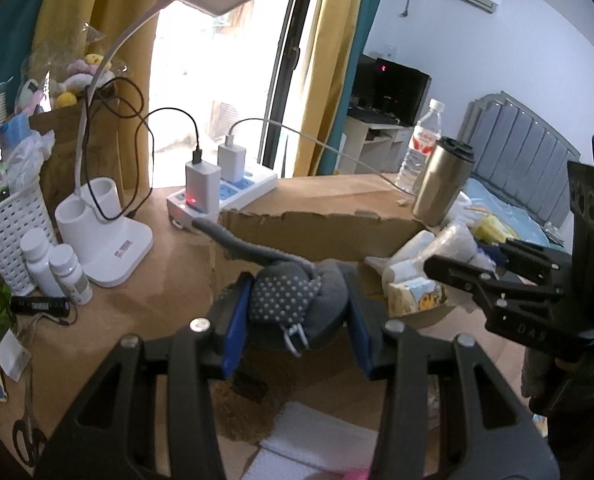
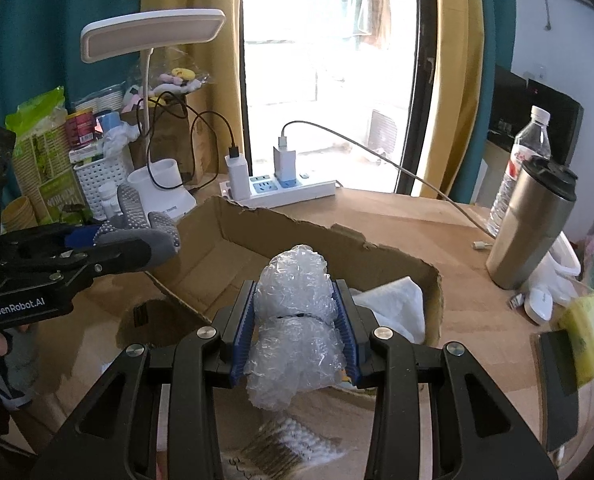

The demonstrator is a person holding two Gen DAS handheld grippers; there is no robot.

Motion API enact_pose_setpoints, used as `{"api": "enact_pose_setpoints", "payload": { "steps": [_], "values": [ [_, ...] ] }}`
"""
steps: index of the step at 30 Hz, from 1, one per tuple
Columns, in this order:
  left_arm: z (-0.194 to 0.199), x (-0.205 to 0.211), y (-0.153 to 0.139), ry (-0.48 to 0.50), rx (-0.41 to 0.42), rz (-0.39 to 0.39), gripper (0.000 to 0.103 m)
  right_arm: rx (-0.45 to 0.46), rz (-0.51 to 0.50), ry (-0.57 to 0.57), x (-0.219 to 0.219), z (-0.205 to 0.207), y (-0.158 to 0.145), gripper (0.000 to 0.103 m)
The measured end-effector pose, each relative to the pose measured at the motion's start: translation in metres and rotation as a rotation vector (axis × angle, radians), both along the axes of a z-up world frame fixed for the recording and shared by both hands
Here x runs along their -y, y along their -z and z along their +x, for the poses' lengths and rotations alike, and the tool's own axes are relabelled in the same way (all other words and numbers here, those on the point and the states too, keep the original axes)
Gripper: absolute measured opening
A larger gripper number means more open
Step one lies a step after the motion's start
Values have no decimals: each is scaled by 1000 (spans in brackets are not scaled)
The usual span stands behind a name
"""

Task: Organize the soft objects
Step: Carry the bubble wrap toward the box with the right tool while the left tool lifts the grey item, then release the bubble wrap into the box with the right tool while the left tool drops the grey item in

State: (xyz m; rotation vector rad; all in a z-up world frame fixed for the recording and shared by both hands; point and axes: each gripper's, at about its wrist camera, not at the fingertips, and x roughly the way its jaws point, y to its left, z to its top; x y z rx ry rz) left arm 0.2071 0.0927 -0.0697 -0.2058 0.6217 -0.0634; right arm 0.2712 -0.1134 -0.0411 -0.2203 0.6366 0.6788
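On the far left of the wooden desk (image 1: pixel 169 264), a white slotted basket (image 1: pixel 11 232) stands beside two small white bottles (image 1: pixel 55 266) and the base of a white desk lamp (image 1: pixel 105 232). Behind them a white power strip (image 1: pixel 233 192) holds two chargers. My left gripper (image 1: pixel 295 320) is clamped on a grey sock with white grip dots (image 1: pixel 285 296), bunched between the blue pads, held in the air above the near edge of a torn, open cardboard box (image 2: pixel 281 236). To the right of it, my right gripper (image 2: pixel 295 324) is closed on a crumpled wad of clear bubble wrap (image 2: pixel 293 320), held above the same box; something white and soft (image 2: pixel 393 304) lies inside the box just beyond. Farther right on the desk, a steel travel mug with a black lid (image 2: pixel 533 224) stands just in front of a clear water bottle (image 2: pixel 525 152).
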Motion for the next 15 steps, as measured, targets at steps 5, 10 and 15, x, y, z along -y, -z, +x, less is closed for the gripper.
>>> {"api": "enact_pose_setpoints", "payload": {
  "steps": [5, 10, 15],
  "values": [
    [8, -3, 3, -2, -4, -6, 45, -7, -2, -3, -4, 7, 3, 40],
    [16, -5, 9, 1, -15, -15, 45, -15, -3, -3, -6, 15, 6, 40],
    [23, -6, 11, -1, -11, -26, 45, -22, -1, -8, -10, 24, 10, 40]
  ]
}}
